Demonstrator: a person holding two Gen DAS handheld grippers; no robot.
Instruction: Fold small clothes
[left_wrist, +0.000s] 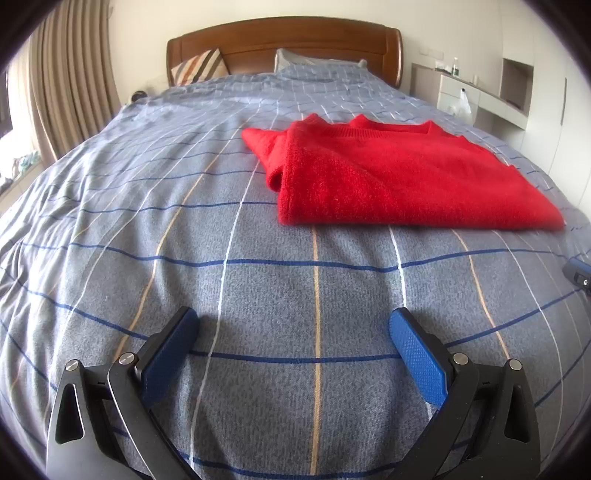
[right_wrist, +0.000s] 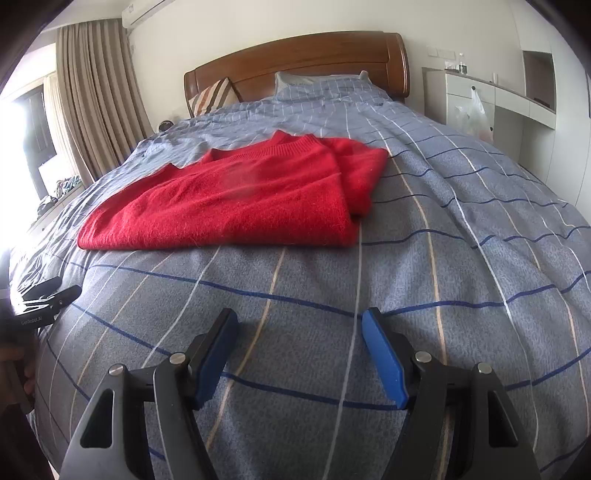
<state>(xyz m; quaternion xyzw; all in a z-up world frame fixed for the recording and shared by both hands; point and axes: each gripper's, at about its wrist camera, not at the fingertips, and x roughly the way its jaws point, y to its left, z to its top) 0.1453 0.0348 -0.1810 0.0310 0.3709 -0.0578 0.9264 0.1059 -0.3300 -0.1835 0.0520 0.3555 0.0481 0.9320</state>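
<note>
At the far left hang long beige pleated curtains (left_wrist: 70, 85) beside a bright window. Next to them stands the bed, covered by a grey-blue checked duvet (left_wrist: 184, 229) crossed with dark blue, white and tan lines, with a curved brown wooden headboard (left_wrist: 284, 40) at its far end. Against the headboard lean a brown-and-cream striped cushion (left_wrist: 201, 66) on the left and a pillow (left_wrist: 306, 61) in the same checked fabric to its right.

The left gripper (left_wrist: 293, 325), black-armed with blue textured pads, hovers low over the near part of the duvet, its jaws spread wide with only bedding between them; it holds nothing. In the right wrist view its black body (right_wrist: 40, 295) shows at the left edge.

The fuzzy red knitted sweater (left_wrist: 399, 173) lies folded flat on the duvet, in the middle of the bed, well ahead of both grippers and touched by neither. Its ribbed round collar faces the headboard. One sleeve is tucked in along the edge nearest the right gripper (right_wrist: 369, 173), forming a thicker rolled ridge there.

The right gripper (right_wrist: 299, 321) of the same make also hangs over bare duvet, jaws apart and empty, though less widely spread than the left one's.

At the far right a white built-in desk with drawers (right_wrist: 476, 92) stands against the wall, a clear plastic bag (right_wrist: 476, 110) hanging at its front.
</note>
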